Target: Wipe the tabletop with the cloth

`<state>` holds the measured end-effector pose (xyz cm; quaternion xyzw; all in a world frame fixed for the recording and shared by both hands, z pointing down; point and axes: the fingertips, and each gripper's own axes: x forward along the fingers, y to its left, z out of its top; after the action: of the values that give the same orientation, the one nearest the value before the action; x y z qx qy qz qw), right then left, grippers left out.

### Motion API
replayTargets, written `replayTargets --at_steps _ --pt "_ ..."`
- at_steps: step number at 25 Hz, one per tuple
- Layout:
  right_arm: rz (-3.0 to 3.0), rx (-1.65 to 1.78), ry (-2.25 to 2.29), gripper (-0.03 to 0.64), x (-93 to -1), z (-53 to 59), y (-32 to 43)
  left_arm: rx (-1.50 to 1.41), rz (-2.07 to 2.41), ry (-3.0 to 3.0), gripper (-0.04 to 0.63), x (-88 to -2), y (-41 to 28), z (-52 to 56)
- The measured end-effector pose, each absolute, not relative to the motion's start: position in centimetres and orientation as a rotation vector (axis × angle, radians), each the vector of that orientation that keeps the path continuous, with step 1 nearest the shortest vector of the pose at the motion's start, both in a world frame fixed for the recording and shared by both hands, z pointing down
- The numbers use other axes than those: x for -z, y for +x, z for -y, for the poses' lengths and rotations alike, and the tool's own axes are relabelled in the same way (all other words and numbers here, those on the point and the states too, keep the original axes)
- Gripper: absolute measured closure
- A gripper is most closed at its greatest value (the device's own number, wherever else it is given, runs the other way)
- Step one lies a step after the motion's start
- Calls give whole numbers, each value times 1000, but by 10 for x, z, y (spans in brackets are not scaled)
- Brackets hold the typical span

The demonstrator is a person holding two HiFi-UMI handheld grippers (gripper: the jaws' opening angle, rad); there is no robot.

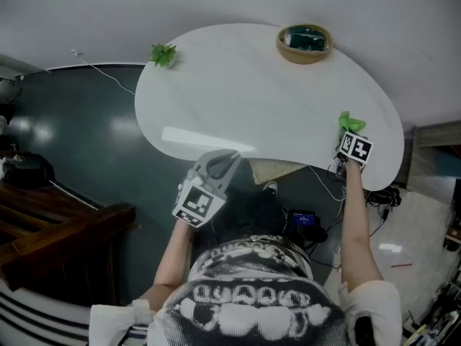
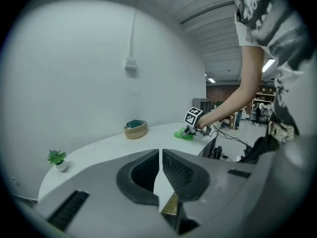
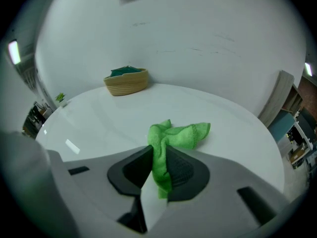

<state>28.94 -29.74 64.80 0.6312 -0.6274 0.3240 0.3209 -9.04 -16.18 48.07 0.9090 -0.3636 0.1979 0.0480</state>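
A green cloth [image 3: 173, 136] lies bunched on the white tabletop [image 1: 259, 99] near its right front edge, and my right gripper [image 3: 159, 157] is shut on its near end. In the head view the cloth [image 1: 351, 123] pokes out just beyond that gripper [image 1: 351, 148]. From the left gripper view the cloth [image 2: 184, 134] shows far off under the person's hand. My left gripper [image 1: 218, 166] hovers at the table's front edge, its jaws together with nothing between them [image 2: 161, 162].
A wicker bowl [image 1: 304, 42] with something dark green inside stands at the table's far side. A small potted plant [image 1: 163, 54] sits at the far left edge. A dark wooden bench [image 1: 57, 222] stands on the floor to the left; cables [image 1: 324, 186] hang under the table.
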Motion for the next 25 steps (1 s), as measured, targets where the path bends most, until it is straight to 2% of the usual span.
replayTargets --at_steps 13,25 --pt "1887 -779 1379 537 -645 334 -37 -635 1294 2681 575 -483 -302 150" --pt "2069 -756 1066 537 -645 313 -277 -605 1446 2522 575 -502 -391 118"
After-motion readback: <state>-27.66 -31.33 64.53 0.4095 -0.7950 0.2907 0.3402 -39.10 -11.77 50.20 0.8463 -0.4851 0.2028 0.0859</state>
